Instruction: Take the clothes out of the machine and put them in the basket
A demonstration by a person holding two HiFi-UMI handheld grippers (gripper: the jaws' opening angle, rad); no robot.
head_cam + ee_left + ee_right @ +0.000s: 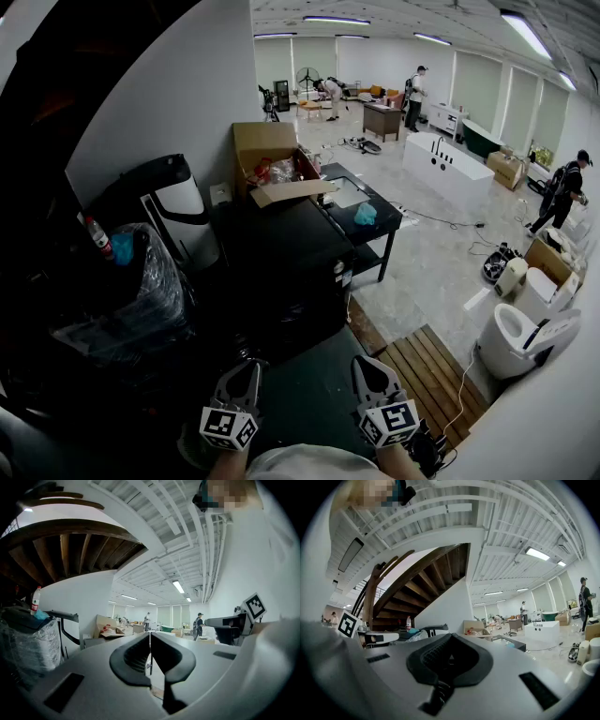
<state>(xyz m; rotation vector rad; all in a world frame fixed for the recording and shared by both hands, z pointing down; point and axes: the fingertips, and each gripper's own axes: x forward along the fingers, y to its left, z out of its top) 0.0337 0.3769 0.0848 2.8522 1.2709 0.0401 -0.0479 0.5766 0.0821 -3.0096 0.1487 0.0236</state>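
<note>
In the head view both grippers are held low at the bottom edge, level and side by side, over a dark floor mat. My left gripper (251,367) (150,639) has its jaws closed together with nothing between them. My right gripper (361,364) (450,646) is shut and empty too. Ahead of them stands a dark box-shaped machine (281,262); its inside is hidden. To the left is a dark bin wrapped in clear plastic (131,300) (28,644). No clothes show in any view.
An open cardboard box (277,164) stands behind the machine, with a low black table (375,234) to its right. A wooden slat platform (427,370) and a white toilet (520,337) lie to the right. A white wall (159,103) closes the left. People stand far back.
</note>
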